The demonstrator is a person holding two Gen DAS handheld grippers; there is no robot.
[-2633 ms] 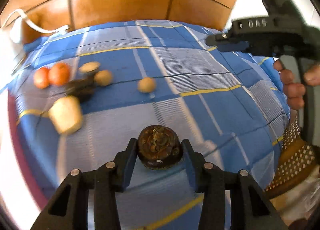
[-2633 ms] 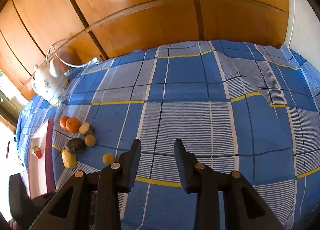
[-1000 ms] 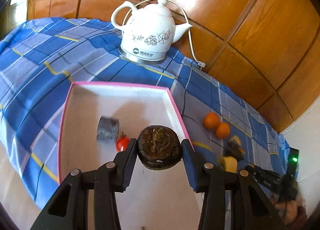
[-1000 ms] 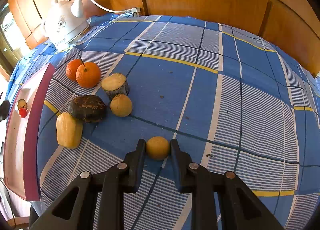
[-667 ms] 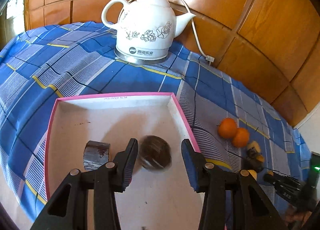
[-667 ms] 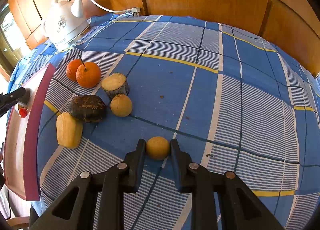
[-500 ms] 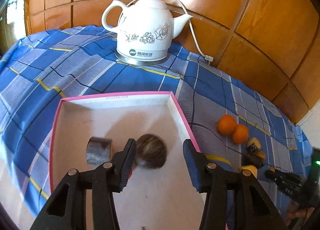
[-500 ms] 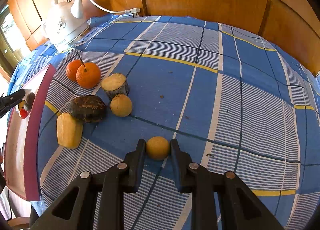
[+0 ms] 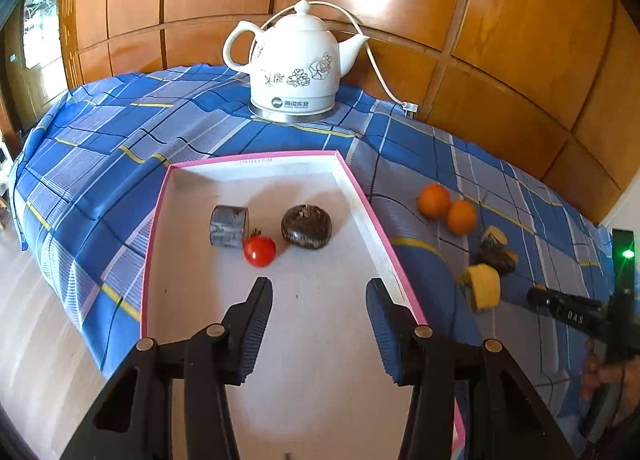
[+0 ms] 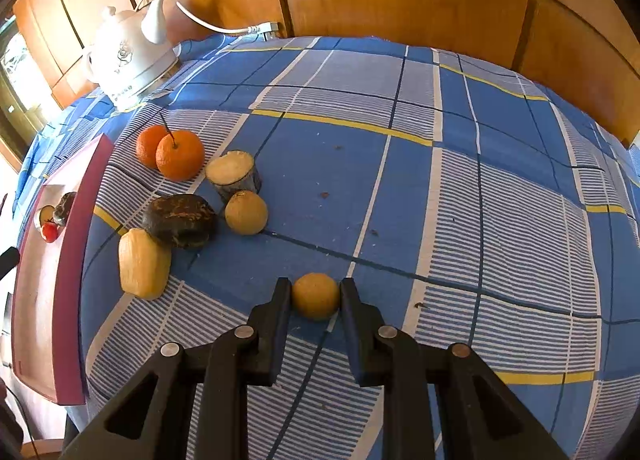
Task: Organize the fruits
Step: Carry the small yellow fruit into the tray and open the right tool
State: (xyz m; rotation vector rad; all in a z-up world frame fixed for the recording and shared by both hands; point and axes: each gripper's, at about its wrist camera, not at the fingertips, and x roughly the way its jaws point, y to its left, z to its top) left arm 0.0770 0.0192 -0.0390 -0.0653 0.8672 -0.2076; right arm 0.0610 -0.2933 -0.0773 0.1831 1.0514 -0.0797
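Three items now sit in the pink-rimmed tray (image 9: 384, 248): grey cut cylinder (image 9: 228, 226), red tomato (image 9: 259, 251), and the dark round fruit (image 9: 306, 226), which 1 s ago was clamped in the left gripper (image 9: 319, 296). That gripper now hangs above the tray floor, jaws wide, nothing between them. Drop-off looks done.

Further right, on the blue checked cloth (image 10: 440, 179), six pieces wait in a loose cluster: two oranges (image 10: 172, 153), pale cut piece, dark lump, tan ball, yellow chunk. Right gripper (image 10: 315, 296) brackets a small yellow-brown fruit (image 10: 315, 295), fingers closed to its sides, fruit on the cloth, unchanged over the last second. Likely next transfer.
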